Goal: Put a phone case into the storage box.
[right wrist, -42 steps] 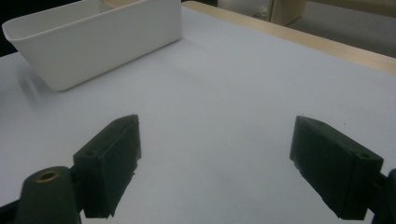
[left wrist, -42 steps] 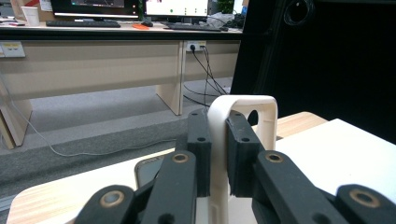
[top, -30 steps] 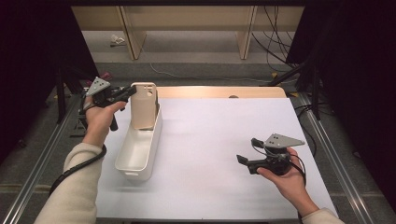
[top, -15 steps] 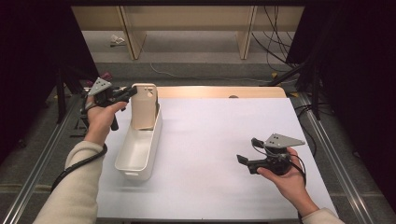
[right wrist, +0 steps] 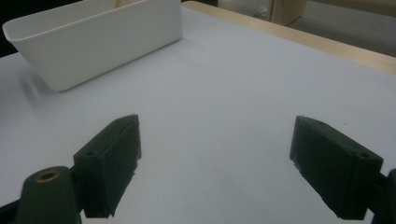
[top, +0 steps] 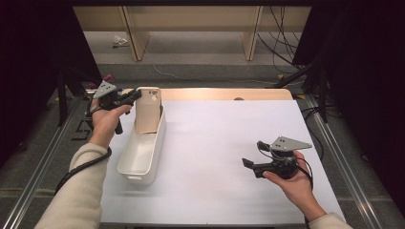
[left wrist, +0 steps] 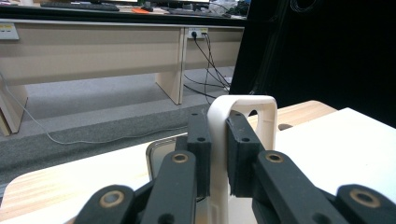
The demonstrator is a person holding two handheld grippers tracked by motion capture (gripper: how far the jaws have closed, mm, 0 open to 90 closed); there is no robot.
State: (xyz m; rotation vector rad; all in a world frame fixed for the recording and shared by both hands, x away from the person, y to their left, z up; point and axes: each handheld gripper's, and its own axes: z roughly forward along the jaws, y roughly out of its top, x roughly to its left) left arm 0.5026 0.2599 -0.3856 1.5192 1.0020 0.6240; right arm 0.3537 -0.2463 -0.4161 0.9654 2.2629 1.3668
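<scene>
Grey floor (top: 205,71) beyond the left gripper (top: 136,97), with a pale wooden bench (top: 191,19) standing on it. Black cables (top: 282,43) trail past the bench leg, and black curtains (top: 367,71) hang either side.

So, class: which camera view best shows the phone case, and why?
The high view: the phone case stands upright at the far end of the white bin, whole outline visible, left gripper at its edge. The left gripper view shows its edge clamped; in the right gripper view it cannot be made out.

hidden: phone case (left wrist: 243,121) lower part behind left tongs (left wrist: 217,154) | near pads blurred
</scene>
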